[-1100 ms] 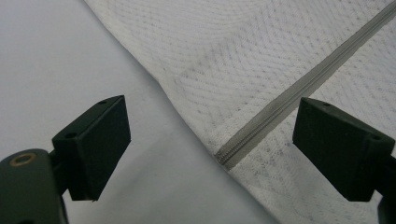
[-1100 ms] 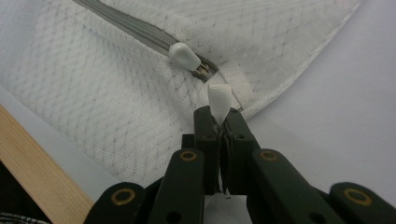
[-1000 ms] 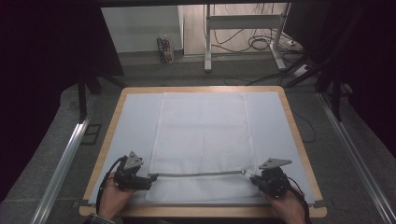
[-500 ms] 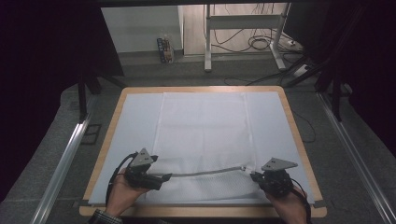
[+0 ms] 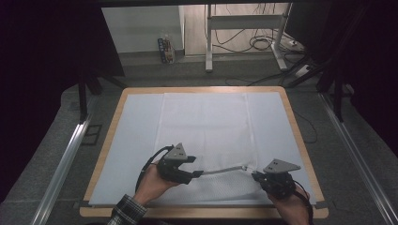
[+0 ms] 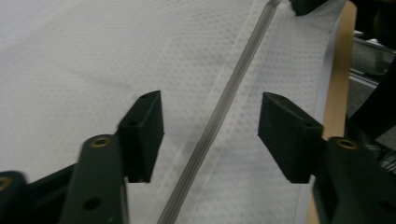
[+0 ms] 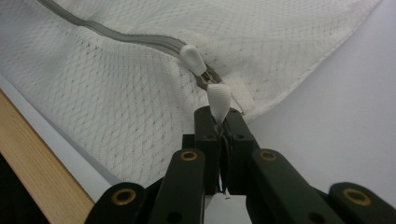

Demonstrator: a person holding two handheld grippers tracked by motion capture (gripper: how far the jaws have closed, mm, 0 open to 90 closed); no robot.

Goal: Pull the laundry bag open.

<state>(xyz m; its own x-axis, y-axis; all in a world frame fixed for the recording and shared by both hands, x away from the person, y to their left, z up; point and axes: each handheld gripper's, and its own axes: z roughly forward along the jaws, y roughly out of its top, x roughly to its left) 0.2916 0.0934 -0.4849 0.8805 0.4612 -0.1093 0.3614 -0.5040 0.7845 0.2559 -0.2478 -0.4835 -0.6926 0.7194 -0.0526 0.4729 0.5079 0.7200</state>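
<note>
White cloth covers the table (image 5: 300,140), with a mesh bag (image 5: 206,136) on its near half; right gripper (image 7: 219,122) pinches the zip pull (image 7: 218,100); left gripper (image 6: 210,135), jaws just closing, open around the zip (image 6: 224,105); zipping not done.

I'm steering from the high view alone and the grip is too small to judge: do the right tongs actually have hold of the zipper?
Observer: Yes. In the right gripper view the right tongs are shut on the white tab at the end of the zipper.
Operator: And the left tongs?
Observer: In the left gripper view the left tongs are open. They have just been closing, with the zipper running between the pads and touching neither.
</note>
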